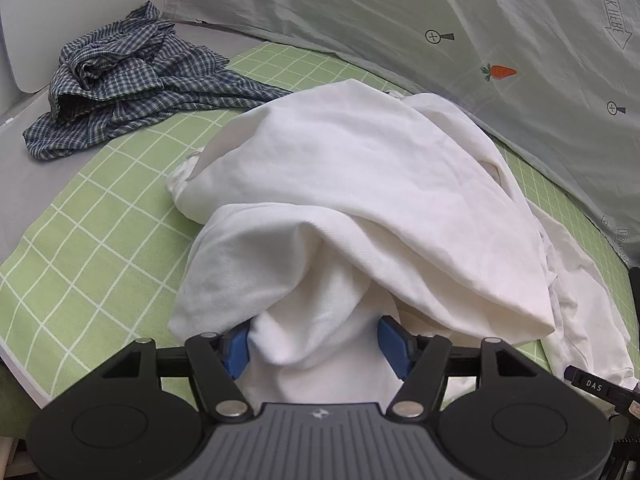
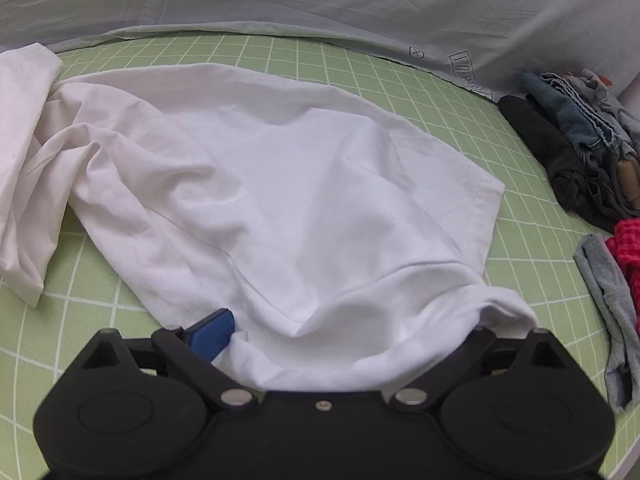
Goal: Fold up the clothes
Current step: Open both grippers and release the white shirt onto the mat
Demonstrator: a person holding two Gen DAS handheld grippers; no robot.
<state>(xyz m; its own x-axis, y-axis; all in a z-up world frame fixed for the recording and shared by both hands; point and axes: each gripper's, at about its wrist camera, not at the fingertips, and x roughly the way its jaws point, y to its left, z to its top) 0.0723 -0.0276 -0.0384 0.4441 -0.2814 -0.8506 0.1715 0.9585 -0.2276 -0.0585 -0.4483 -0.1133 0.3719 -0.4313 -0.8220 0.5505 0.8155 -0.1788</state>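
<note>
The white shirt (image 2: 304, 184) lies on a green mat (image 2: 532, 276) with a white grid. It is partly flat and partly bunched up. In the right wrist view most of it is spread out smooth across the mat, with a rumpled part off to the left side. In the left wrist view one end is lifted into a big soft hump (image 1: 352, 184) that folds over itself.

The left gripper (image 1: 316, 346) has its blue fingers (image 1: 236, 350) set apart, with a thick wad of the shirt stuffed between them. The cloth touches both fingers, so it looks pinched there, though the wad is so fat I cannot be sure how tight.

The right gripper (image 2: 336, 340) is down at the near edge of the shirt. Only one blue finger (image 2: 210, 334) shows. The other one is hidden under the cloth, so I cannot tell if this tool is apart or together.

A checked shirt (image 1: 120, 80) lies crumpled at the far left edge of the mat, well apart from the white one. A pile of dark clothes (image 2: 576, 160) sits at the right edge, with a red cloth (image 2: 628, 248) and a grey cloth (image 2: 612, 304) just beside it. A pale sheet (image 1: 460, 20) with a little carrot (image 1: 500, 72) on it runs along the back.
</note>
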